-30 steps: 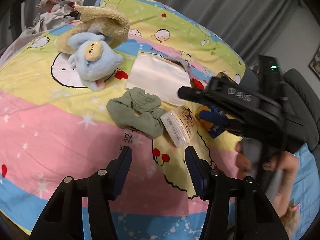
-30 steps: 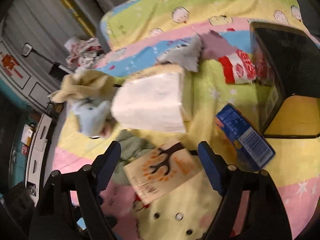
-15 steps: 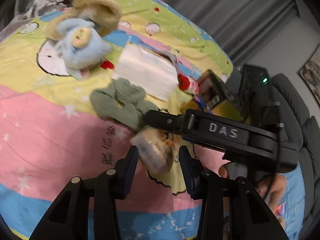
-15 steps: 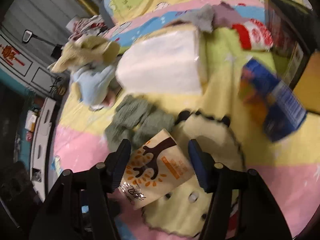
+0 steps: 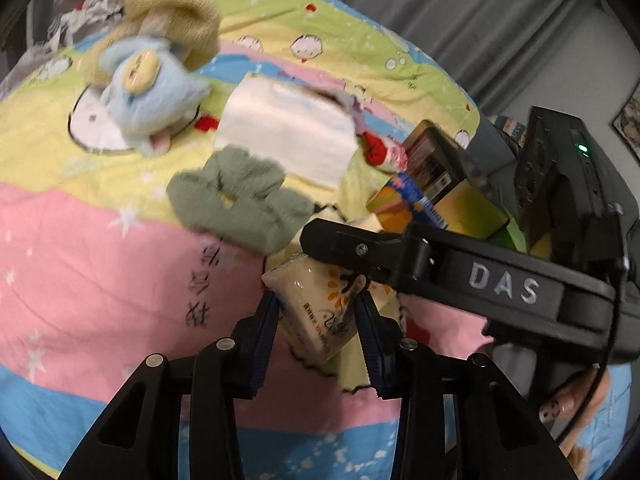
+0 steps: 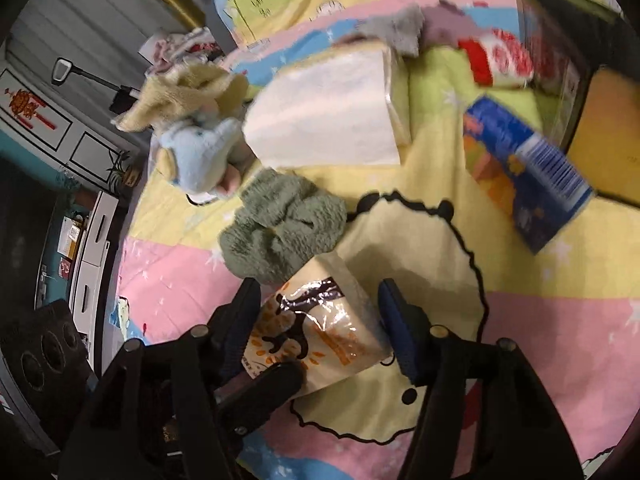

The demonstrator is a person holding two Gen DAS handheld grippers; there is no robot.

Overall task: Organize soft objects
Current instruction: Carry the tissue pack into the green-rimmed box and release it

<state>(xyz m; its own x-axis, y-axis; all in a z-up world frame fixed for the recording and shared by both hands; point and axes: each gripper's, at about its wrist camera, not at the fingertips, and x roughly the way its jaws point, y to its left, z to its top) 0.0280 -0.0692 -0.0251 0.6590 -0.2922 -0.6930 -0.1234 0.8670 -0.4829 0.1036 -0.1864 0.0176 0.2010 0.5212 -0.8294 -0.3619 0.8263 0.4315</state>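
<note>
Home bedroom. Most of both views is a bed [image 5: 100, 280] under a cartoon-print quilt [image 6: 540, 340] in pink, yellow, blue and green bands. Soft household clutter on it: blue plush toy [image 5: 148, 96], green fuzzy socks [image 6: 280, 228], white tissue pack [image 5: 288, 136]. Grey curtains [image 5: 460, 12] across the top of the left wrist view. Right wrist view, left edge: white drawer unit [image 6: 94, 248], panelled wall with a red hanging ornament [image 6: 24, 104].

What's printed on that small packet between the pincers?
The tissue packet is cream with a dark brown tree and orange leaves, clearest in the right wrist view.
</note>
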